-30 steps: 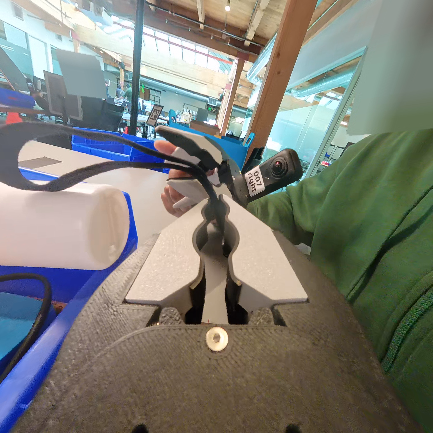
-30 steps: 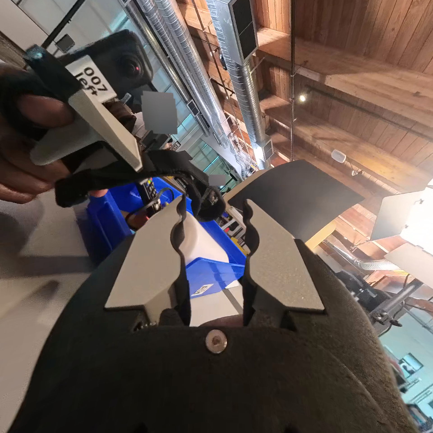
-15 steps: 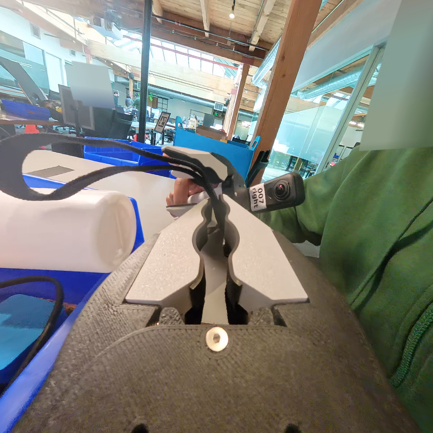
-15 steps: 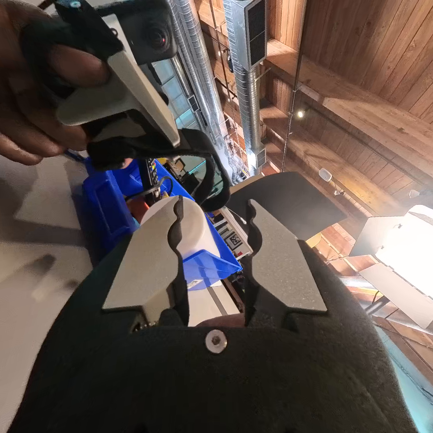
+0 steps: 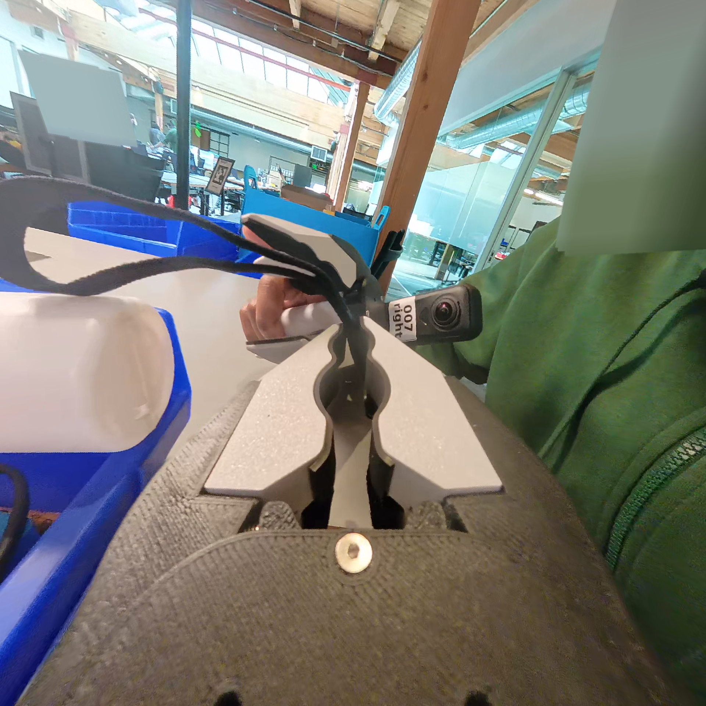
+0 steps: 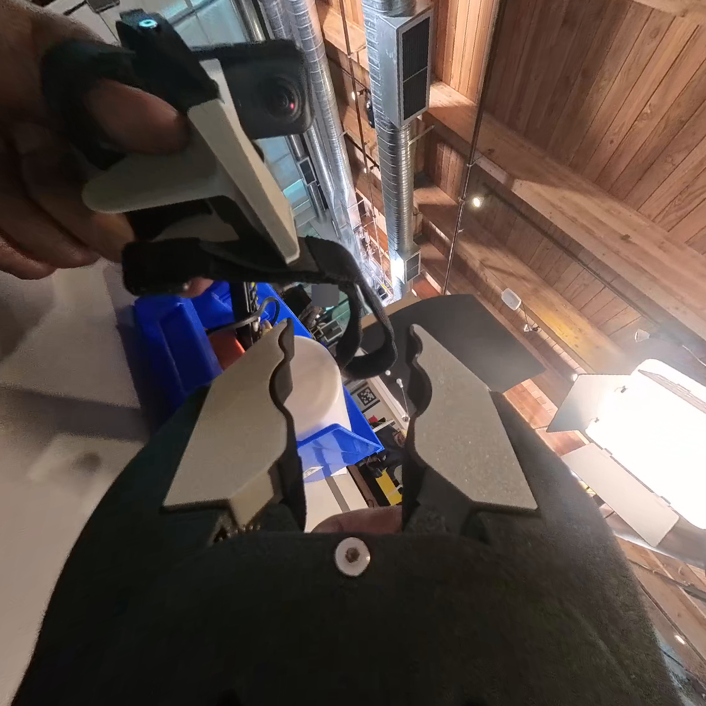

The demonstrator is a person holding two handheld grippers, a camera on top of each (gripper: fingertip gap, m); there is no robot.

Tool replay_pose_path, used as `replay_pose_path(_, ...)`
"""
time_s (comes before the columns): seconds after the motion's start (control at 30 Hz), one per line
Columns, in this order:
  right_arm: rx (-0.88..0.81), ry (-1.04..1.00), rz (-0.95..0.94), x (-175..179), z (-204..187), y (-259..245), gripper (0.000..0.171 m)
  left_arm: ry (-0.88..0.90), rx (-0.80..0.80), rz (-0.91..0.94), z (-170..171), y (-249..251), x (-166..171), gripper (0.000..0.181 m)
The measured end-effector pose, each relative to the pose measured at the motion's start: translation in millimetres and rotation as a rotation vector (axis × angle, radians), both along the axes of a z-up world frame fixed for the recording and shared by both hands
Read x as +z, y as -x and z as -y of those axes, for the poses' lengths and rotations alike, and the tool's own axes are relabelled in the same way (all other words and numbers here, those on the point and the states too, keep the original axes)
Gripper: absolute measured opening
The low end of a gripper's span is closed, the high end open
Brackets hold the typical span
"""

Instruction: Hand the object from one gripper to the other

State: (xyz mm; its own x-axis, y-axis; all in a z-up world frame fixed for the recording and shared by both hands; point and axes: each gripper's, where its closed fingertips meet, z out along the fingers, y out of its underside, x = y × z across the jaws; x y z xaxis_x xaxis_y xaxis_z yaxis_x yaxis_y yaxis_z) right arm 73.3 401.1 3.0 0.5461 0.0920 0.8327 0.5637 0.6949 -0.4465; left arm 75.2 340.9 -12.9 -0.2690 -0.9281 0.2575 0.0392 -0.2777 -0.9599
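A black fabric strap [image 5: 153, 267] is pinched in my left gripper [image 5: 349, 328], which is shut on one end of it. The rest loops out to the left over a white bottle [image 5: 76, 370]. In the left wrist view my right gripper [image 5: 275, 290] sits just beyond the left fingertips, with the strap running between its two grey fingers. In the right wrist view my right gripper [image 6: 348, 332] is open, and the strap's loop [image 6: 366, 344] hangs between its fingertips. My left gripper [image 6: 282, 256] is at the upper left there, gripping the strap.
A blue bin [image 5: 175, 382] holds the white bottle and a black cable at the left; it also shows in the right wrist view [image 6: 168, 344]. The grey table [image 5: 214, 305] lies below. A person's green sleeve and torso [image 5: 573, 382] fill the right. The tips of one gripper are about 6 centimeters away from the tips of the other.
The two grippers have drawn closer. The left gripper looms larger in the right wrist view, and the strap loop now hangs lower between the right fingertips. Both keep their states.
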Motion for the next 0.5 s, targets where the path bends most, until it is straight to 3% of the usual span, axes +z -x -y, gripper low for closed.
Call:
replay_pose_path(0.23, -0.019, -0.028, -0.019, 6, 2, -1, 0.056, -0.014, -0.066, -0.062, 13, -4, -13, 0.006)
replay_pose_path(0.5, -0.051, -0.023, -0.006, 5, -1, -5, 0.011, -0.02, -0.061, -0.083, 14, -7, -18, 0.006)
